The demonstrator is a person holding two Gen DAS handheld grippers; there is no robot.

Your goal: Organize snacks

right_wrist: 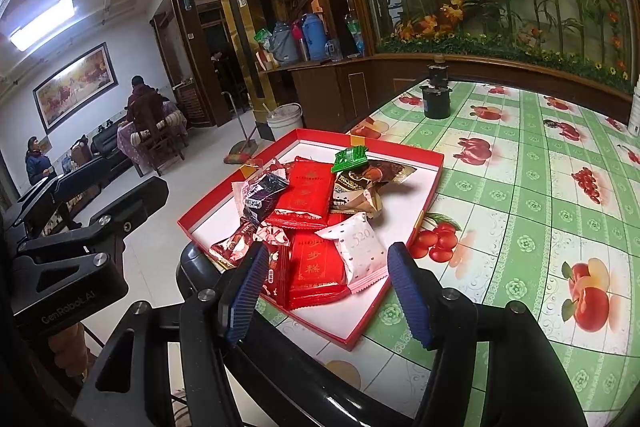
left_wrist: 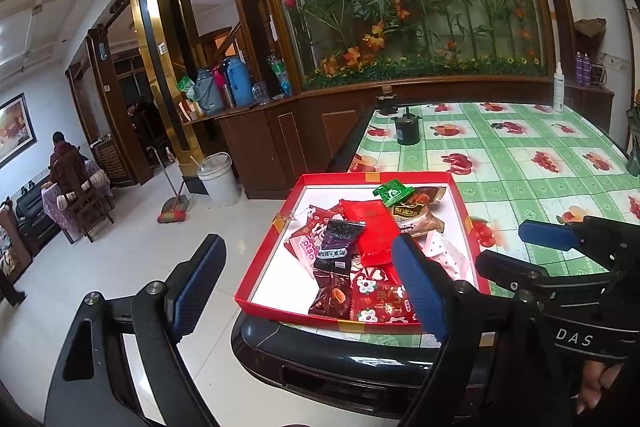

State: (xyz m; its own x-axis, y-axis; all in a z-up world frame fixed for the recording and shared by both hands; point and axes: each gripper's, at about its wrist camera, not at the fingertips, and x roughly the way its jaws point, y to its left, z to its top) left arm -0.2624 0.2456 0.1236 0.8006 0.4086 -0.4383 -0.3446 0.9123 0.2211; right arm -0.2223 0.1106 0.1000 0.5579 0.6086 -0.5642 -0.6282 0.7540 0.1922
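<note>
Hovering: both grippers by snack tray [right_wrist: 434, 167] on tabletop [right_wrist: 520, 211]
L gripper [left_wrist: 312, 271]: jaws spread, empty
R gripper [right_wrist: 326, 283]: jaws spread, empty

"520" on white-pink packet [right_wrist: 358, 241], "genrobot.ai" on left gripper [right_wrist: 68, 308]
</note>
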